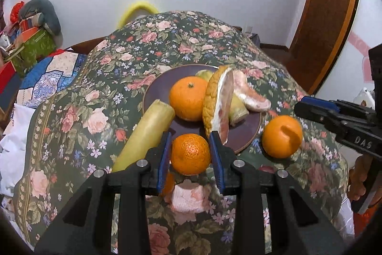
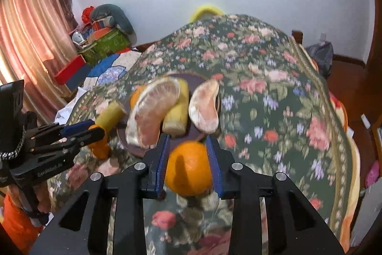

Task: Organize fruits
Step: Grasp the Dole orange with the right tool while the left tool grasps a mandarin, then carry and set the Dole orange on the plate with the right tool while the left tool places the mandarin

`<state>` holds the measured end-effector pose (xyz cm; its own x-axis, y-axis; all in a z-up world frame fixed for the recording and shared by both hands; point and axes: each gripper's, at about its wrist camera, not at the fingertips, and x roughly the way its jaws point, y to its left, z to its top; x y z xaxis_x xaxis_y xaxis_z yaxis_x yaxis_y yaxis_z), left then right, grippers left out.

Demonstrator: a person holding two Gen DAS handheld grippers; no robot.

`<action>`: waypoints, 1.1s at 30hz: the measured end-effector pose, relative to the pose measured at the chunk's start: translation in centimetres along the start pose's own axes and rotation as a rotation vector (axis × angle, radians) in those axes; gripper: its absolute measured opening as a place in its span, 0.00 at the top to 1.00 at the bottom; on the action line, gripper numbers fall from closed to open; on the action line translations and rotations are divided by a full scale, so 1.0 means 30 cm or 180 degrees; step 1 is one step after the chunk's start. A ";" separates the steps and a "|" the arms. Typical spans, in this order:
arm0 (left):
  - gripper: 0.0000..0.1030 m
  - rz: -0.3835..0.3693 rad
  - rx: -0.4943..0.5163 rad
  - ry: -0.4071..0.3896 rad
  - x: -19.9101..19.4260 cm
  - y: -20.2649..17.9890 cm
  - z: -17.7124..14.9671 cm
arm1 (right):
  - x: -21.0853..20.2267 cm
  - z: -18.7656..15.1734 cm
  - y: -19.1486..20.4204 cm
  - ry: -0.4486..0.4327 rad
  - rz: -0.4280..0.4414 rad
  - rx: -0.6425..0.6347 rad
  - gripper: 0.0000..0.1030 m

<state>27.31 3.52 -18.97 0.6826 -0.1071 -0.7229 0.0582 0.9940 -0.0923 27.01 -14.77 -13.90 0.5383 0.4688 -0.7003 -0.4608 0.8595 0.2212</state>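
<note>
A dark purple plate [image 1: 248, 133] on the floral cloth holds an orange [image 1: 187, 98], a pomelo wedge with rind [image 1: 218, 106], a peeled pomelo piece [image 1: 250, 94] and a pale yellow stick [image 1: 235, 109]. My left gripper [image 1: 191, 152] is shut on an orange [image 1: 190, 154] just in front of the plate's near rim. My right gripper [image 2: 188, 159] is shut on another orange [image 2: 188, 169], right of the plate [image 2: 133, 147]; that orange [image 1: 281, 136] and the right gripper's fingers [image 1: 317, 109] also show in the left wrist view. A long yellow stick [image 1: 145, 135] leans on the plate's left rim.
The floral cloth [image 1: 100, 92] covers a rounded table that drops off on all sides. Boxes and cushions [image 1: 31, 40] are piled at the back left, with a curtain [image 2: 26, 40] beside them. A wooden door [image 1: 322, 16] stands at the right. The left gripper [image 2: 83, 132] shows at the right wrist view's left.
</note>
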 end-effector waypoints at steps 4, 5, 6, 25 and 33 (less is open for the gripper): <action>0.69 -0.0039 -0.0013 -0.0001 0.006 -0.001 -0.004 | 0.031 -0.024 -0.001 0.0126 0.0072 0.0014 0.56; 0.69 -0.0045 -0.0013 0.0014 0.011 -0.001 -0.007 | 0.042 -0.033 -0.001 0.0154 0.0048 0.0016 0.45; 0.69 -0.0051 -0.0015 0.0028 0.015 -0.002 -0.011 | 0.049 -0.044 -0.002 0.0163 0.0003 0.0020 0.40; 0.69 -0.0048 -0.0069 0.0004 0.019 0.008 0.001 | 0.135 -0.121 -0.037 0.0420 -0.0089 0.0038 0.41; 0.69 -0.0052 -0.0116 -0.0127 0.010 0.035 0.068 | 0.073 -0.026 -0.038 0.0095 -0.0052 0.0066 0.42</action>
<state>29.07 4.57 -17.90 0.7105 -0.1216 -0.6932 0.0434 0.9907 -0.1293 28.16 -14.87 -16.21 0.5244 0.4486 -0.7237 -0.4371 0.8712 0.2233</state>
